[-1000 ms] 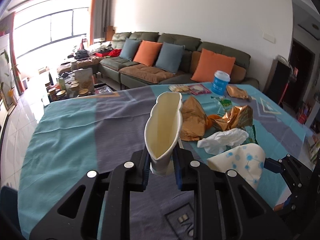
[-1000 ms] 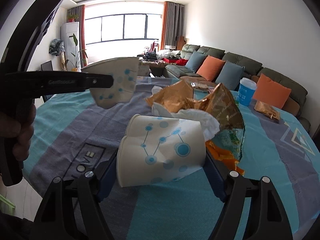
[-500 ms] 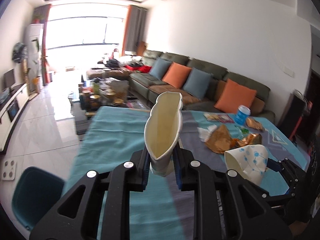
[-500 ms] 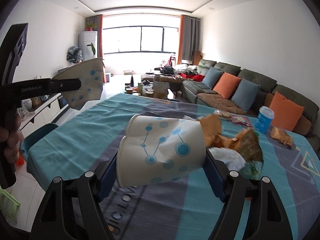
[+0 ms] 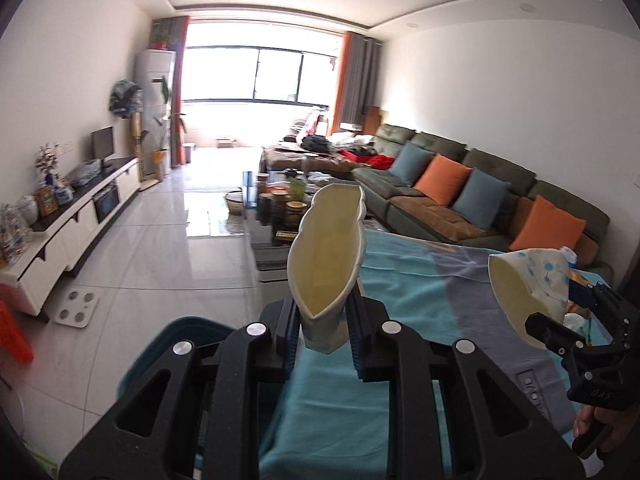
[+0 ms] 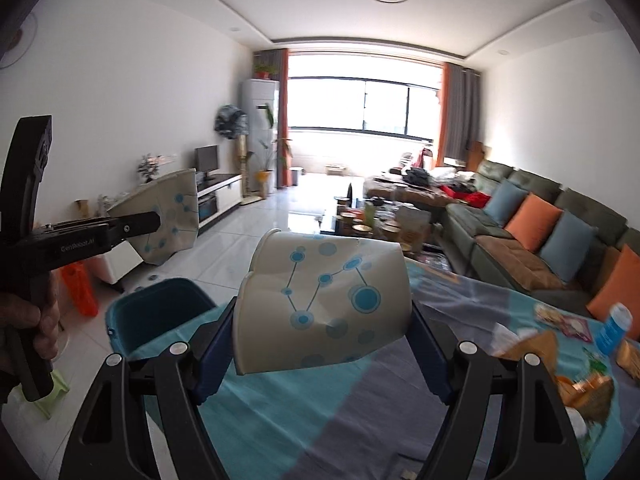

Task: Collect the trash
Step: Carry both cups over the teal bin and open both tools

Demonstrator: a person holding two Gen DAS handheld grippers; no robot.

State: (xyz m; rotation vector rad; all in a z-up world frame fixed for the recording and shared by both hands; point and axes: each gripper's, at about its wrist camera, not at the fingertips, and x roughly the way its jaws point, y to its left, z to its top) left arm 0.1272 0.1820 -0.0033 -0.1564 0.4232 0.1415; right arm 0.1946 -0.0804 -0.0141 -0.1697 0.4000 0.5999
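My left gripper point(image 5: 324, 340) is shut on a squashed white paper cup point(image 5: 326, 256), mouth facing the camera, held above the table's left edge. The same cup point(image 6: 168, 216) and the left gripper point(image 6: 154, 220) show at the left of the right wrist view. My right gripper point(image 6: 320, 336) is shut on a second crumpled white cup with blue dots point(image 6: 324, 300); it also shows in the left wrist view point(image 5: 528, 300). A teal bin point(image 6: 160, 316) stands on the floor beside the table's left edge, below and ahead of both cups; it shows in the left wrist view too point(image 5: 180, 344).
The table has a teal and grey cloth point(image 6: 320, 420). Gold wrappers point(image 6: 588, 392), a tissue and a blue can point(image 6: 614, 328) lie at its right. A sofa point(image 5: 480, 204) and a cluttered coffee table point(image 5: 288, 196) stand beyond. A white scale point(image 5: 76, 310) lies on the floor.
Both grippers have swung left with their cups, away from the trash pile on the table and towards the table's left edge. The teal bin has come into view.
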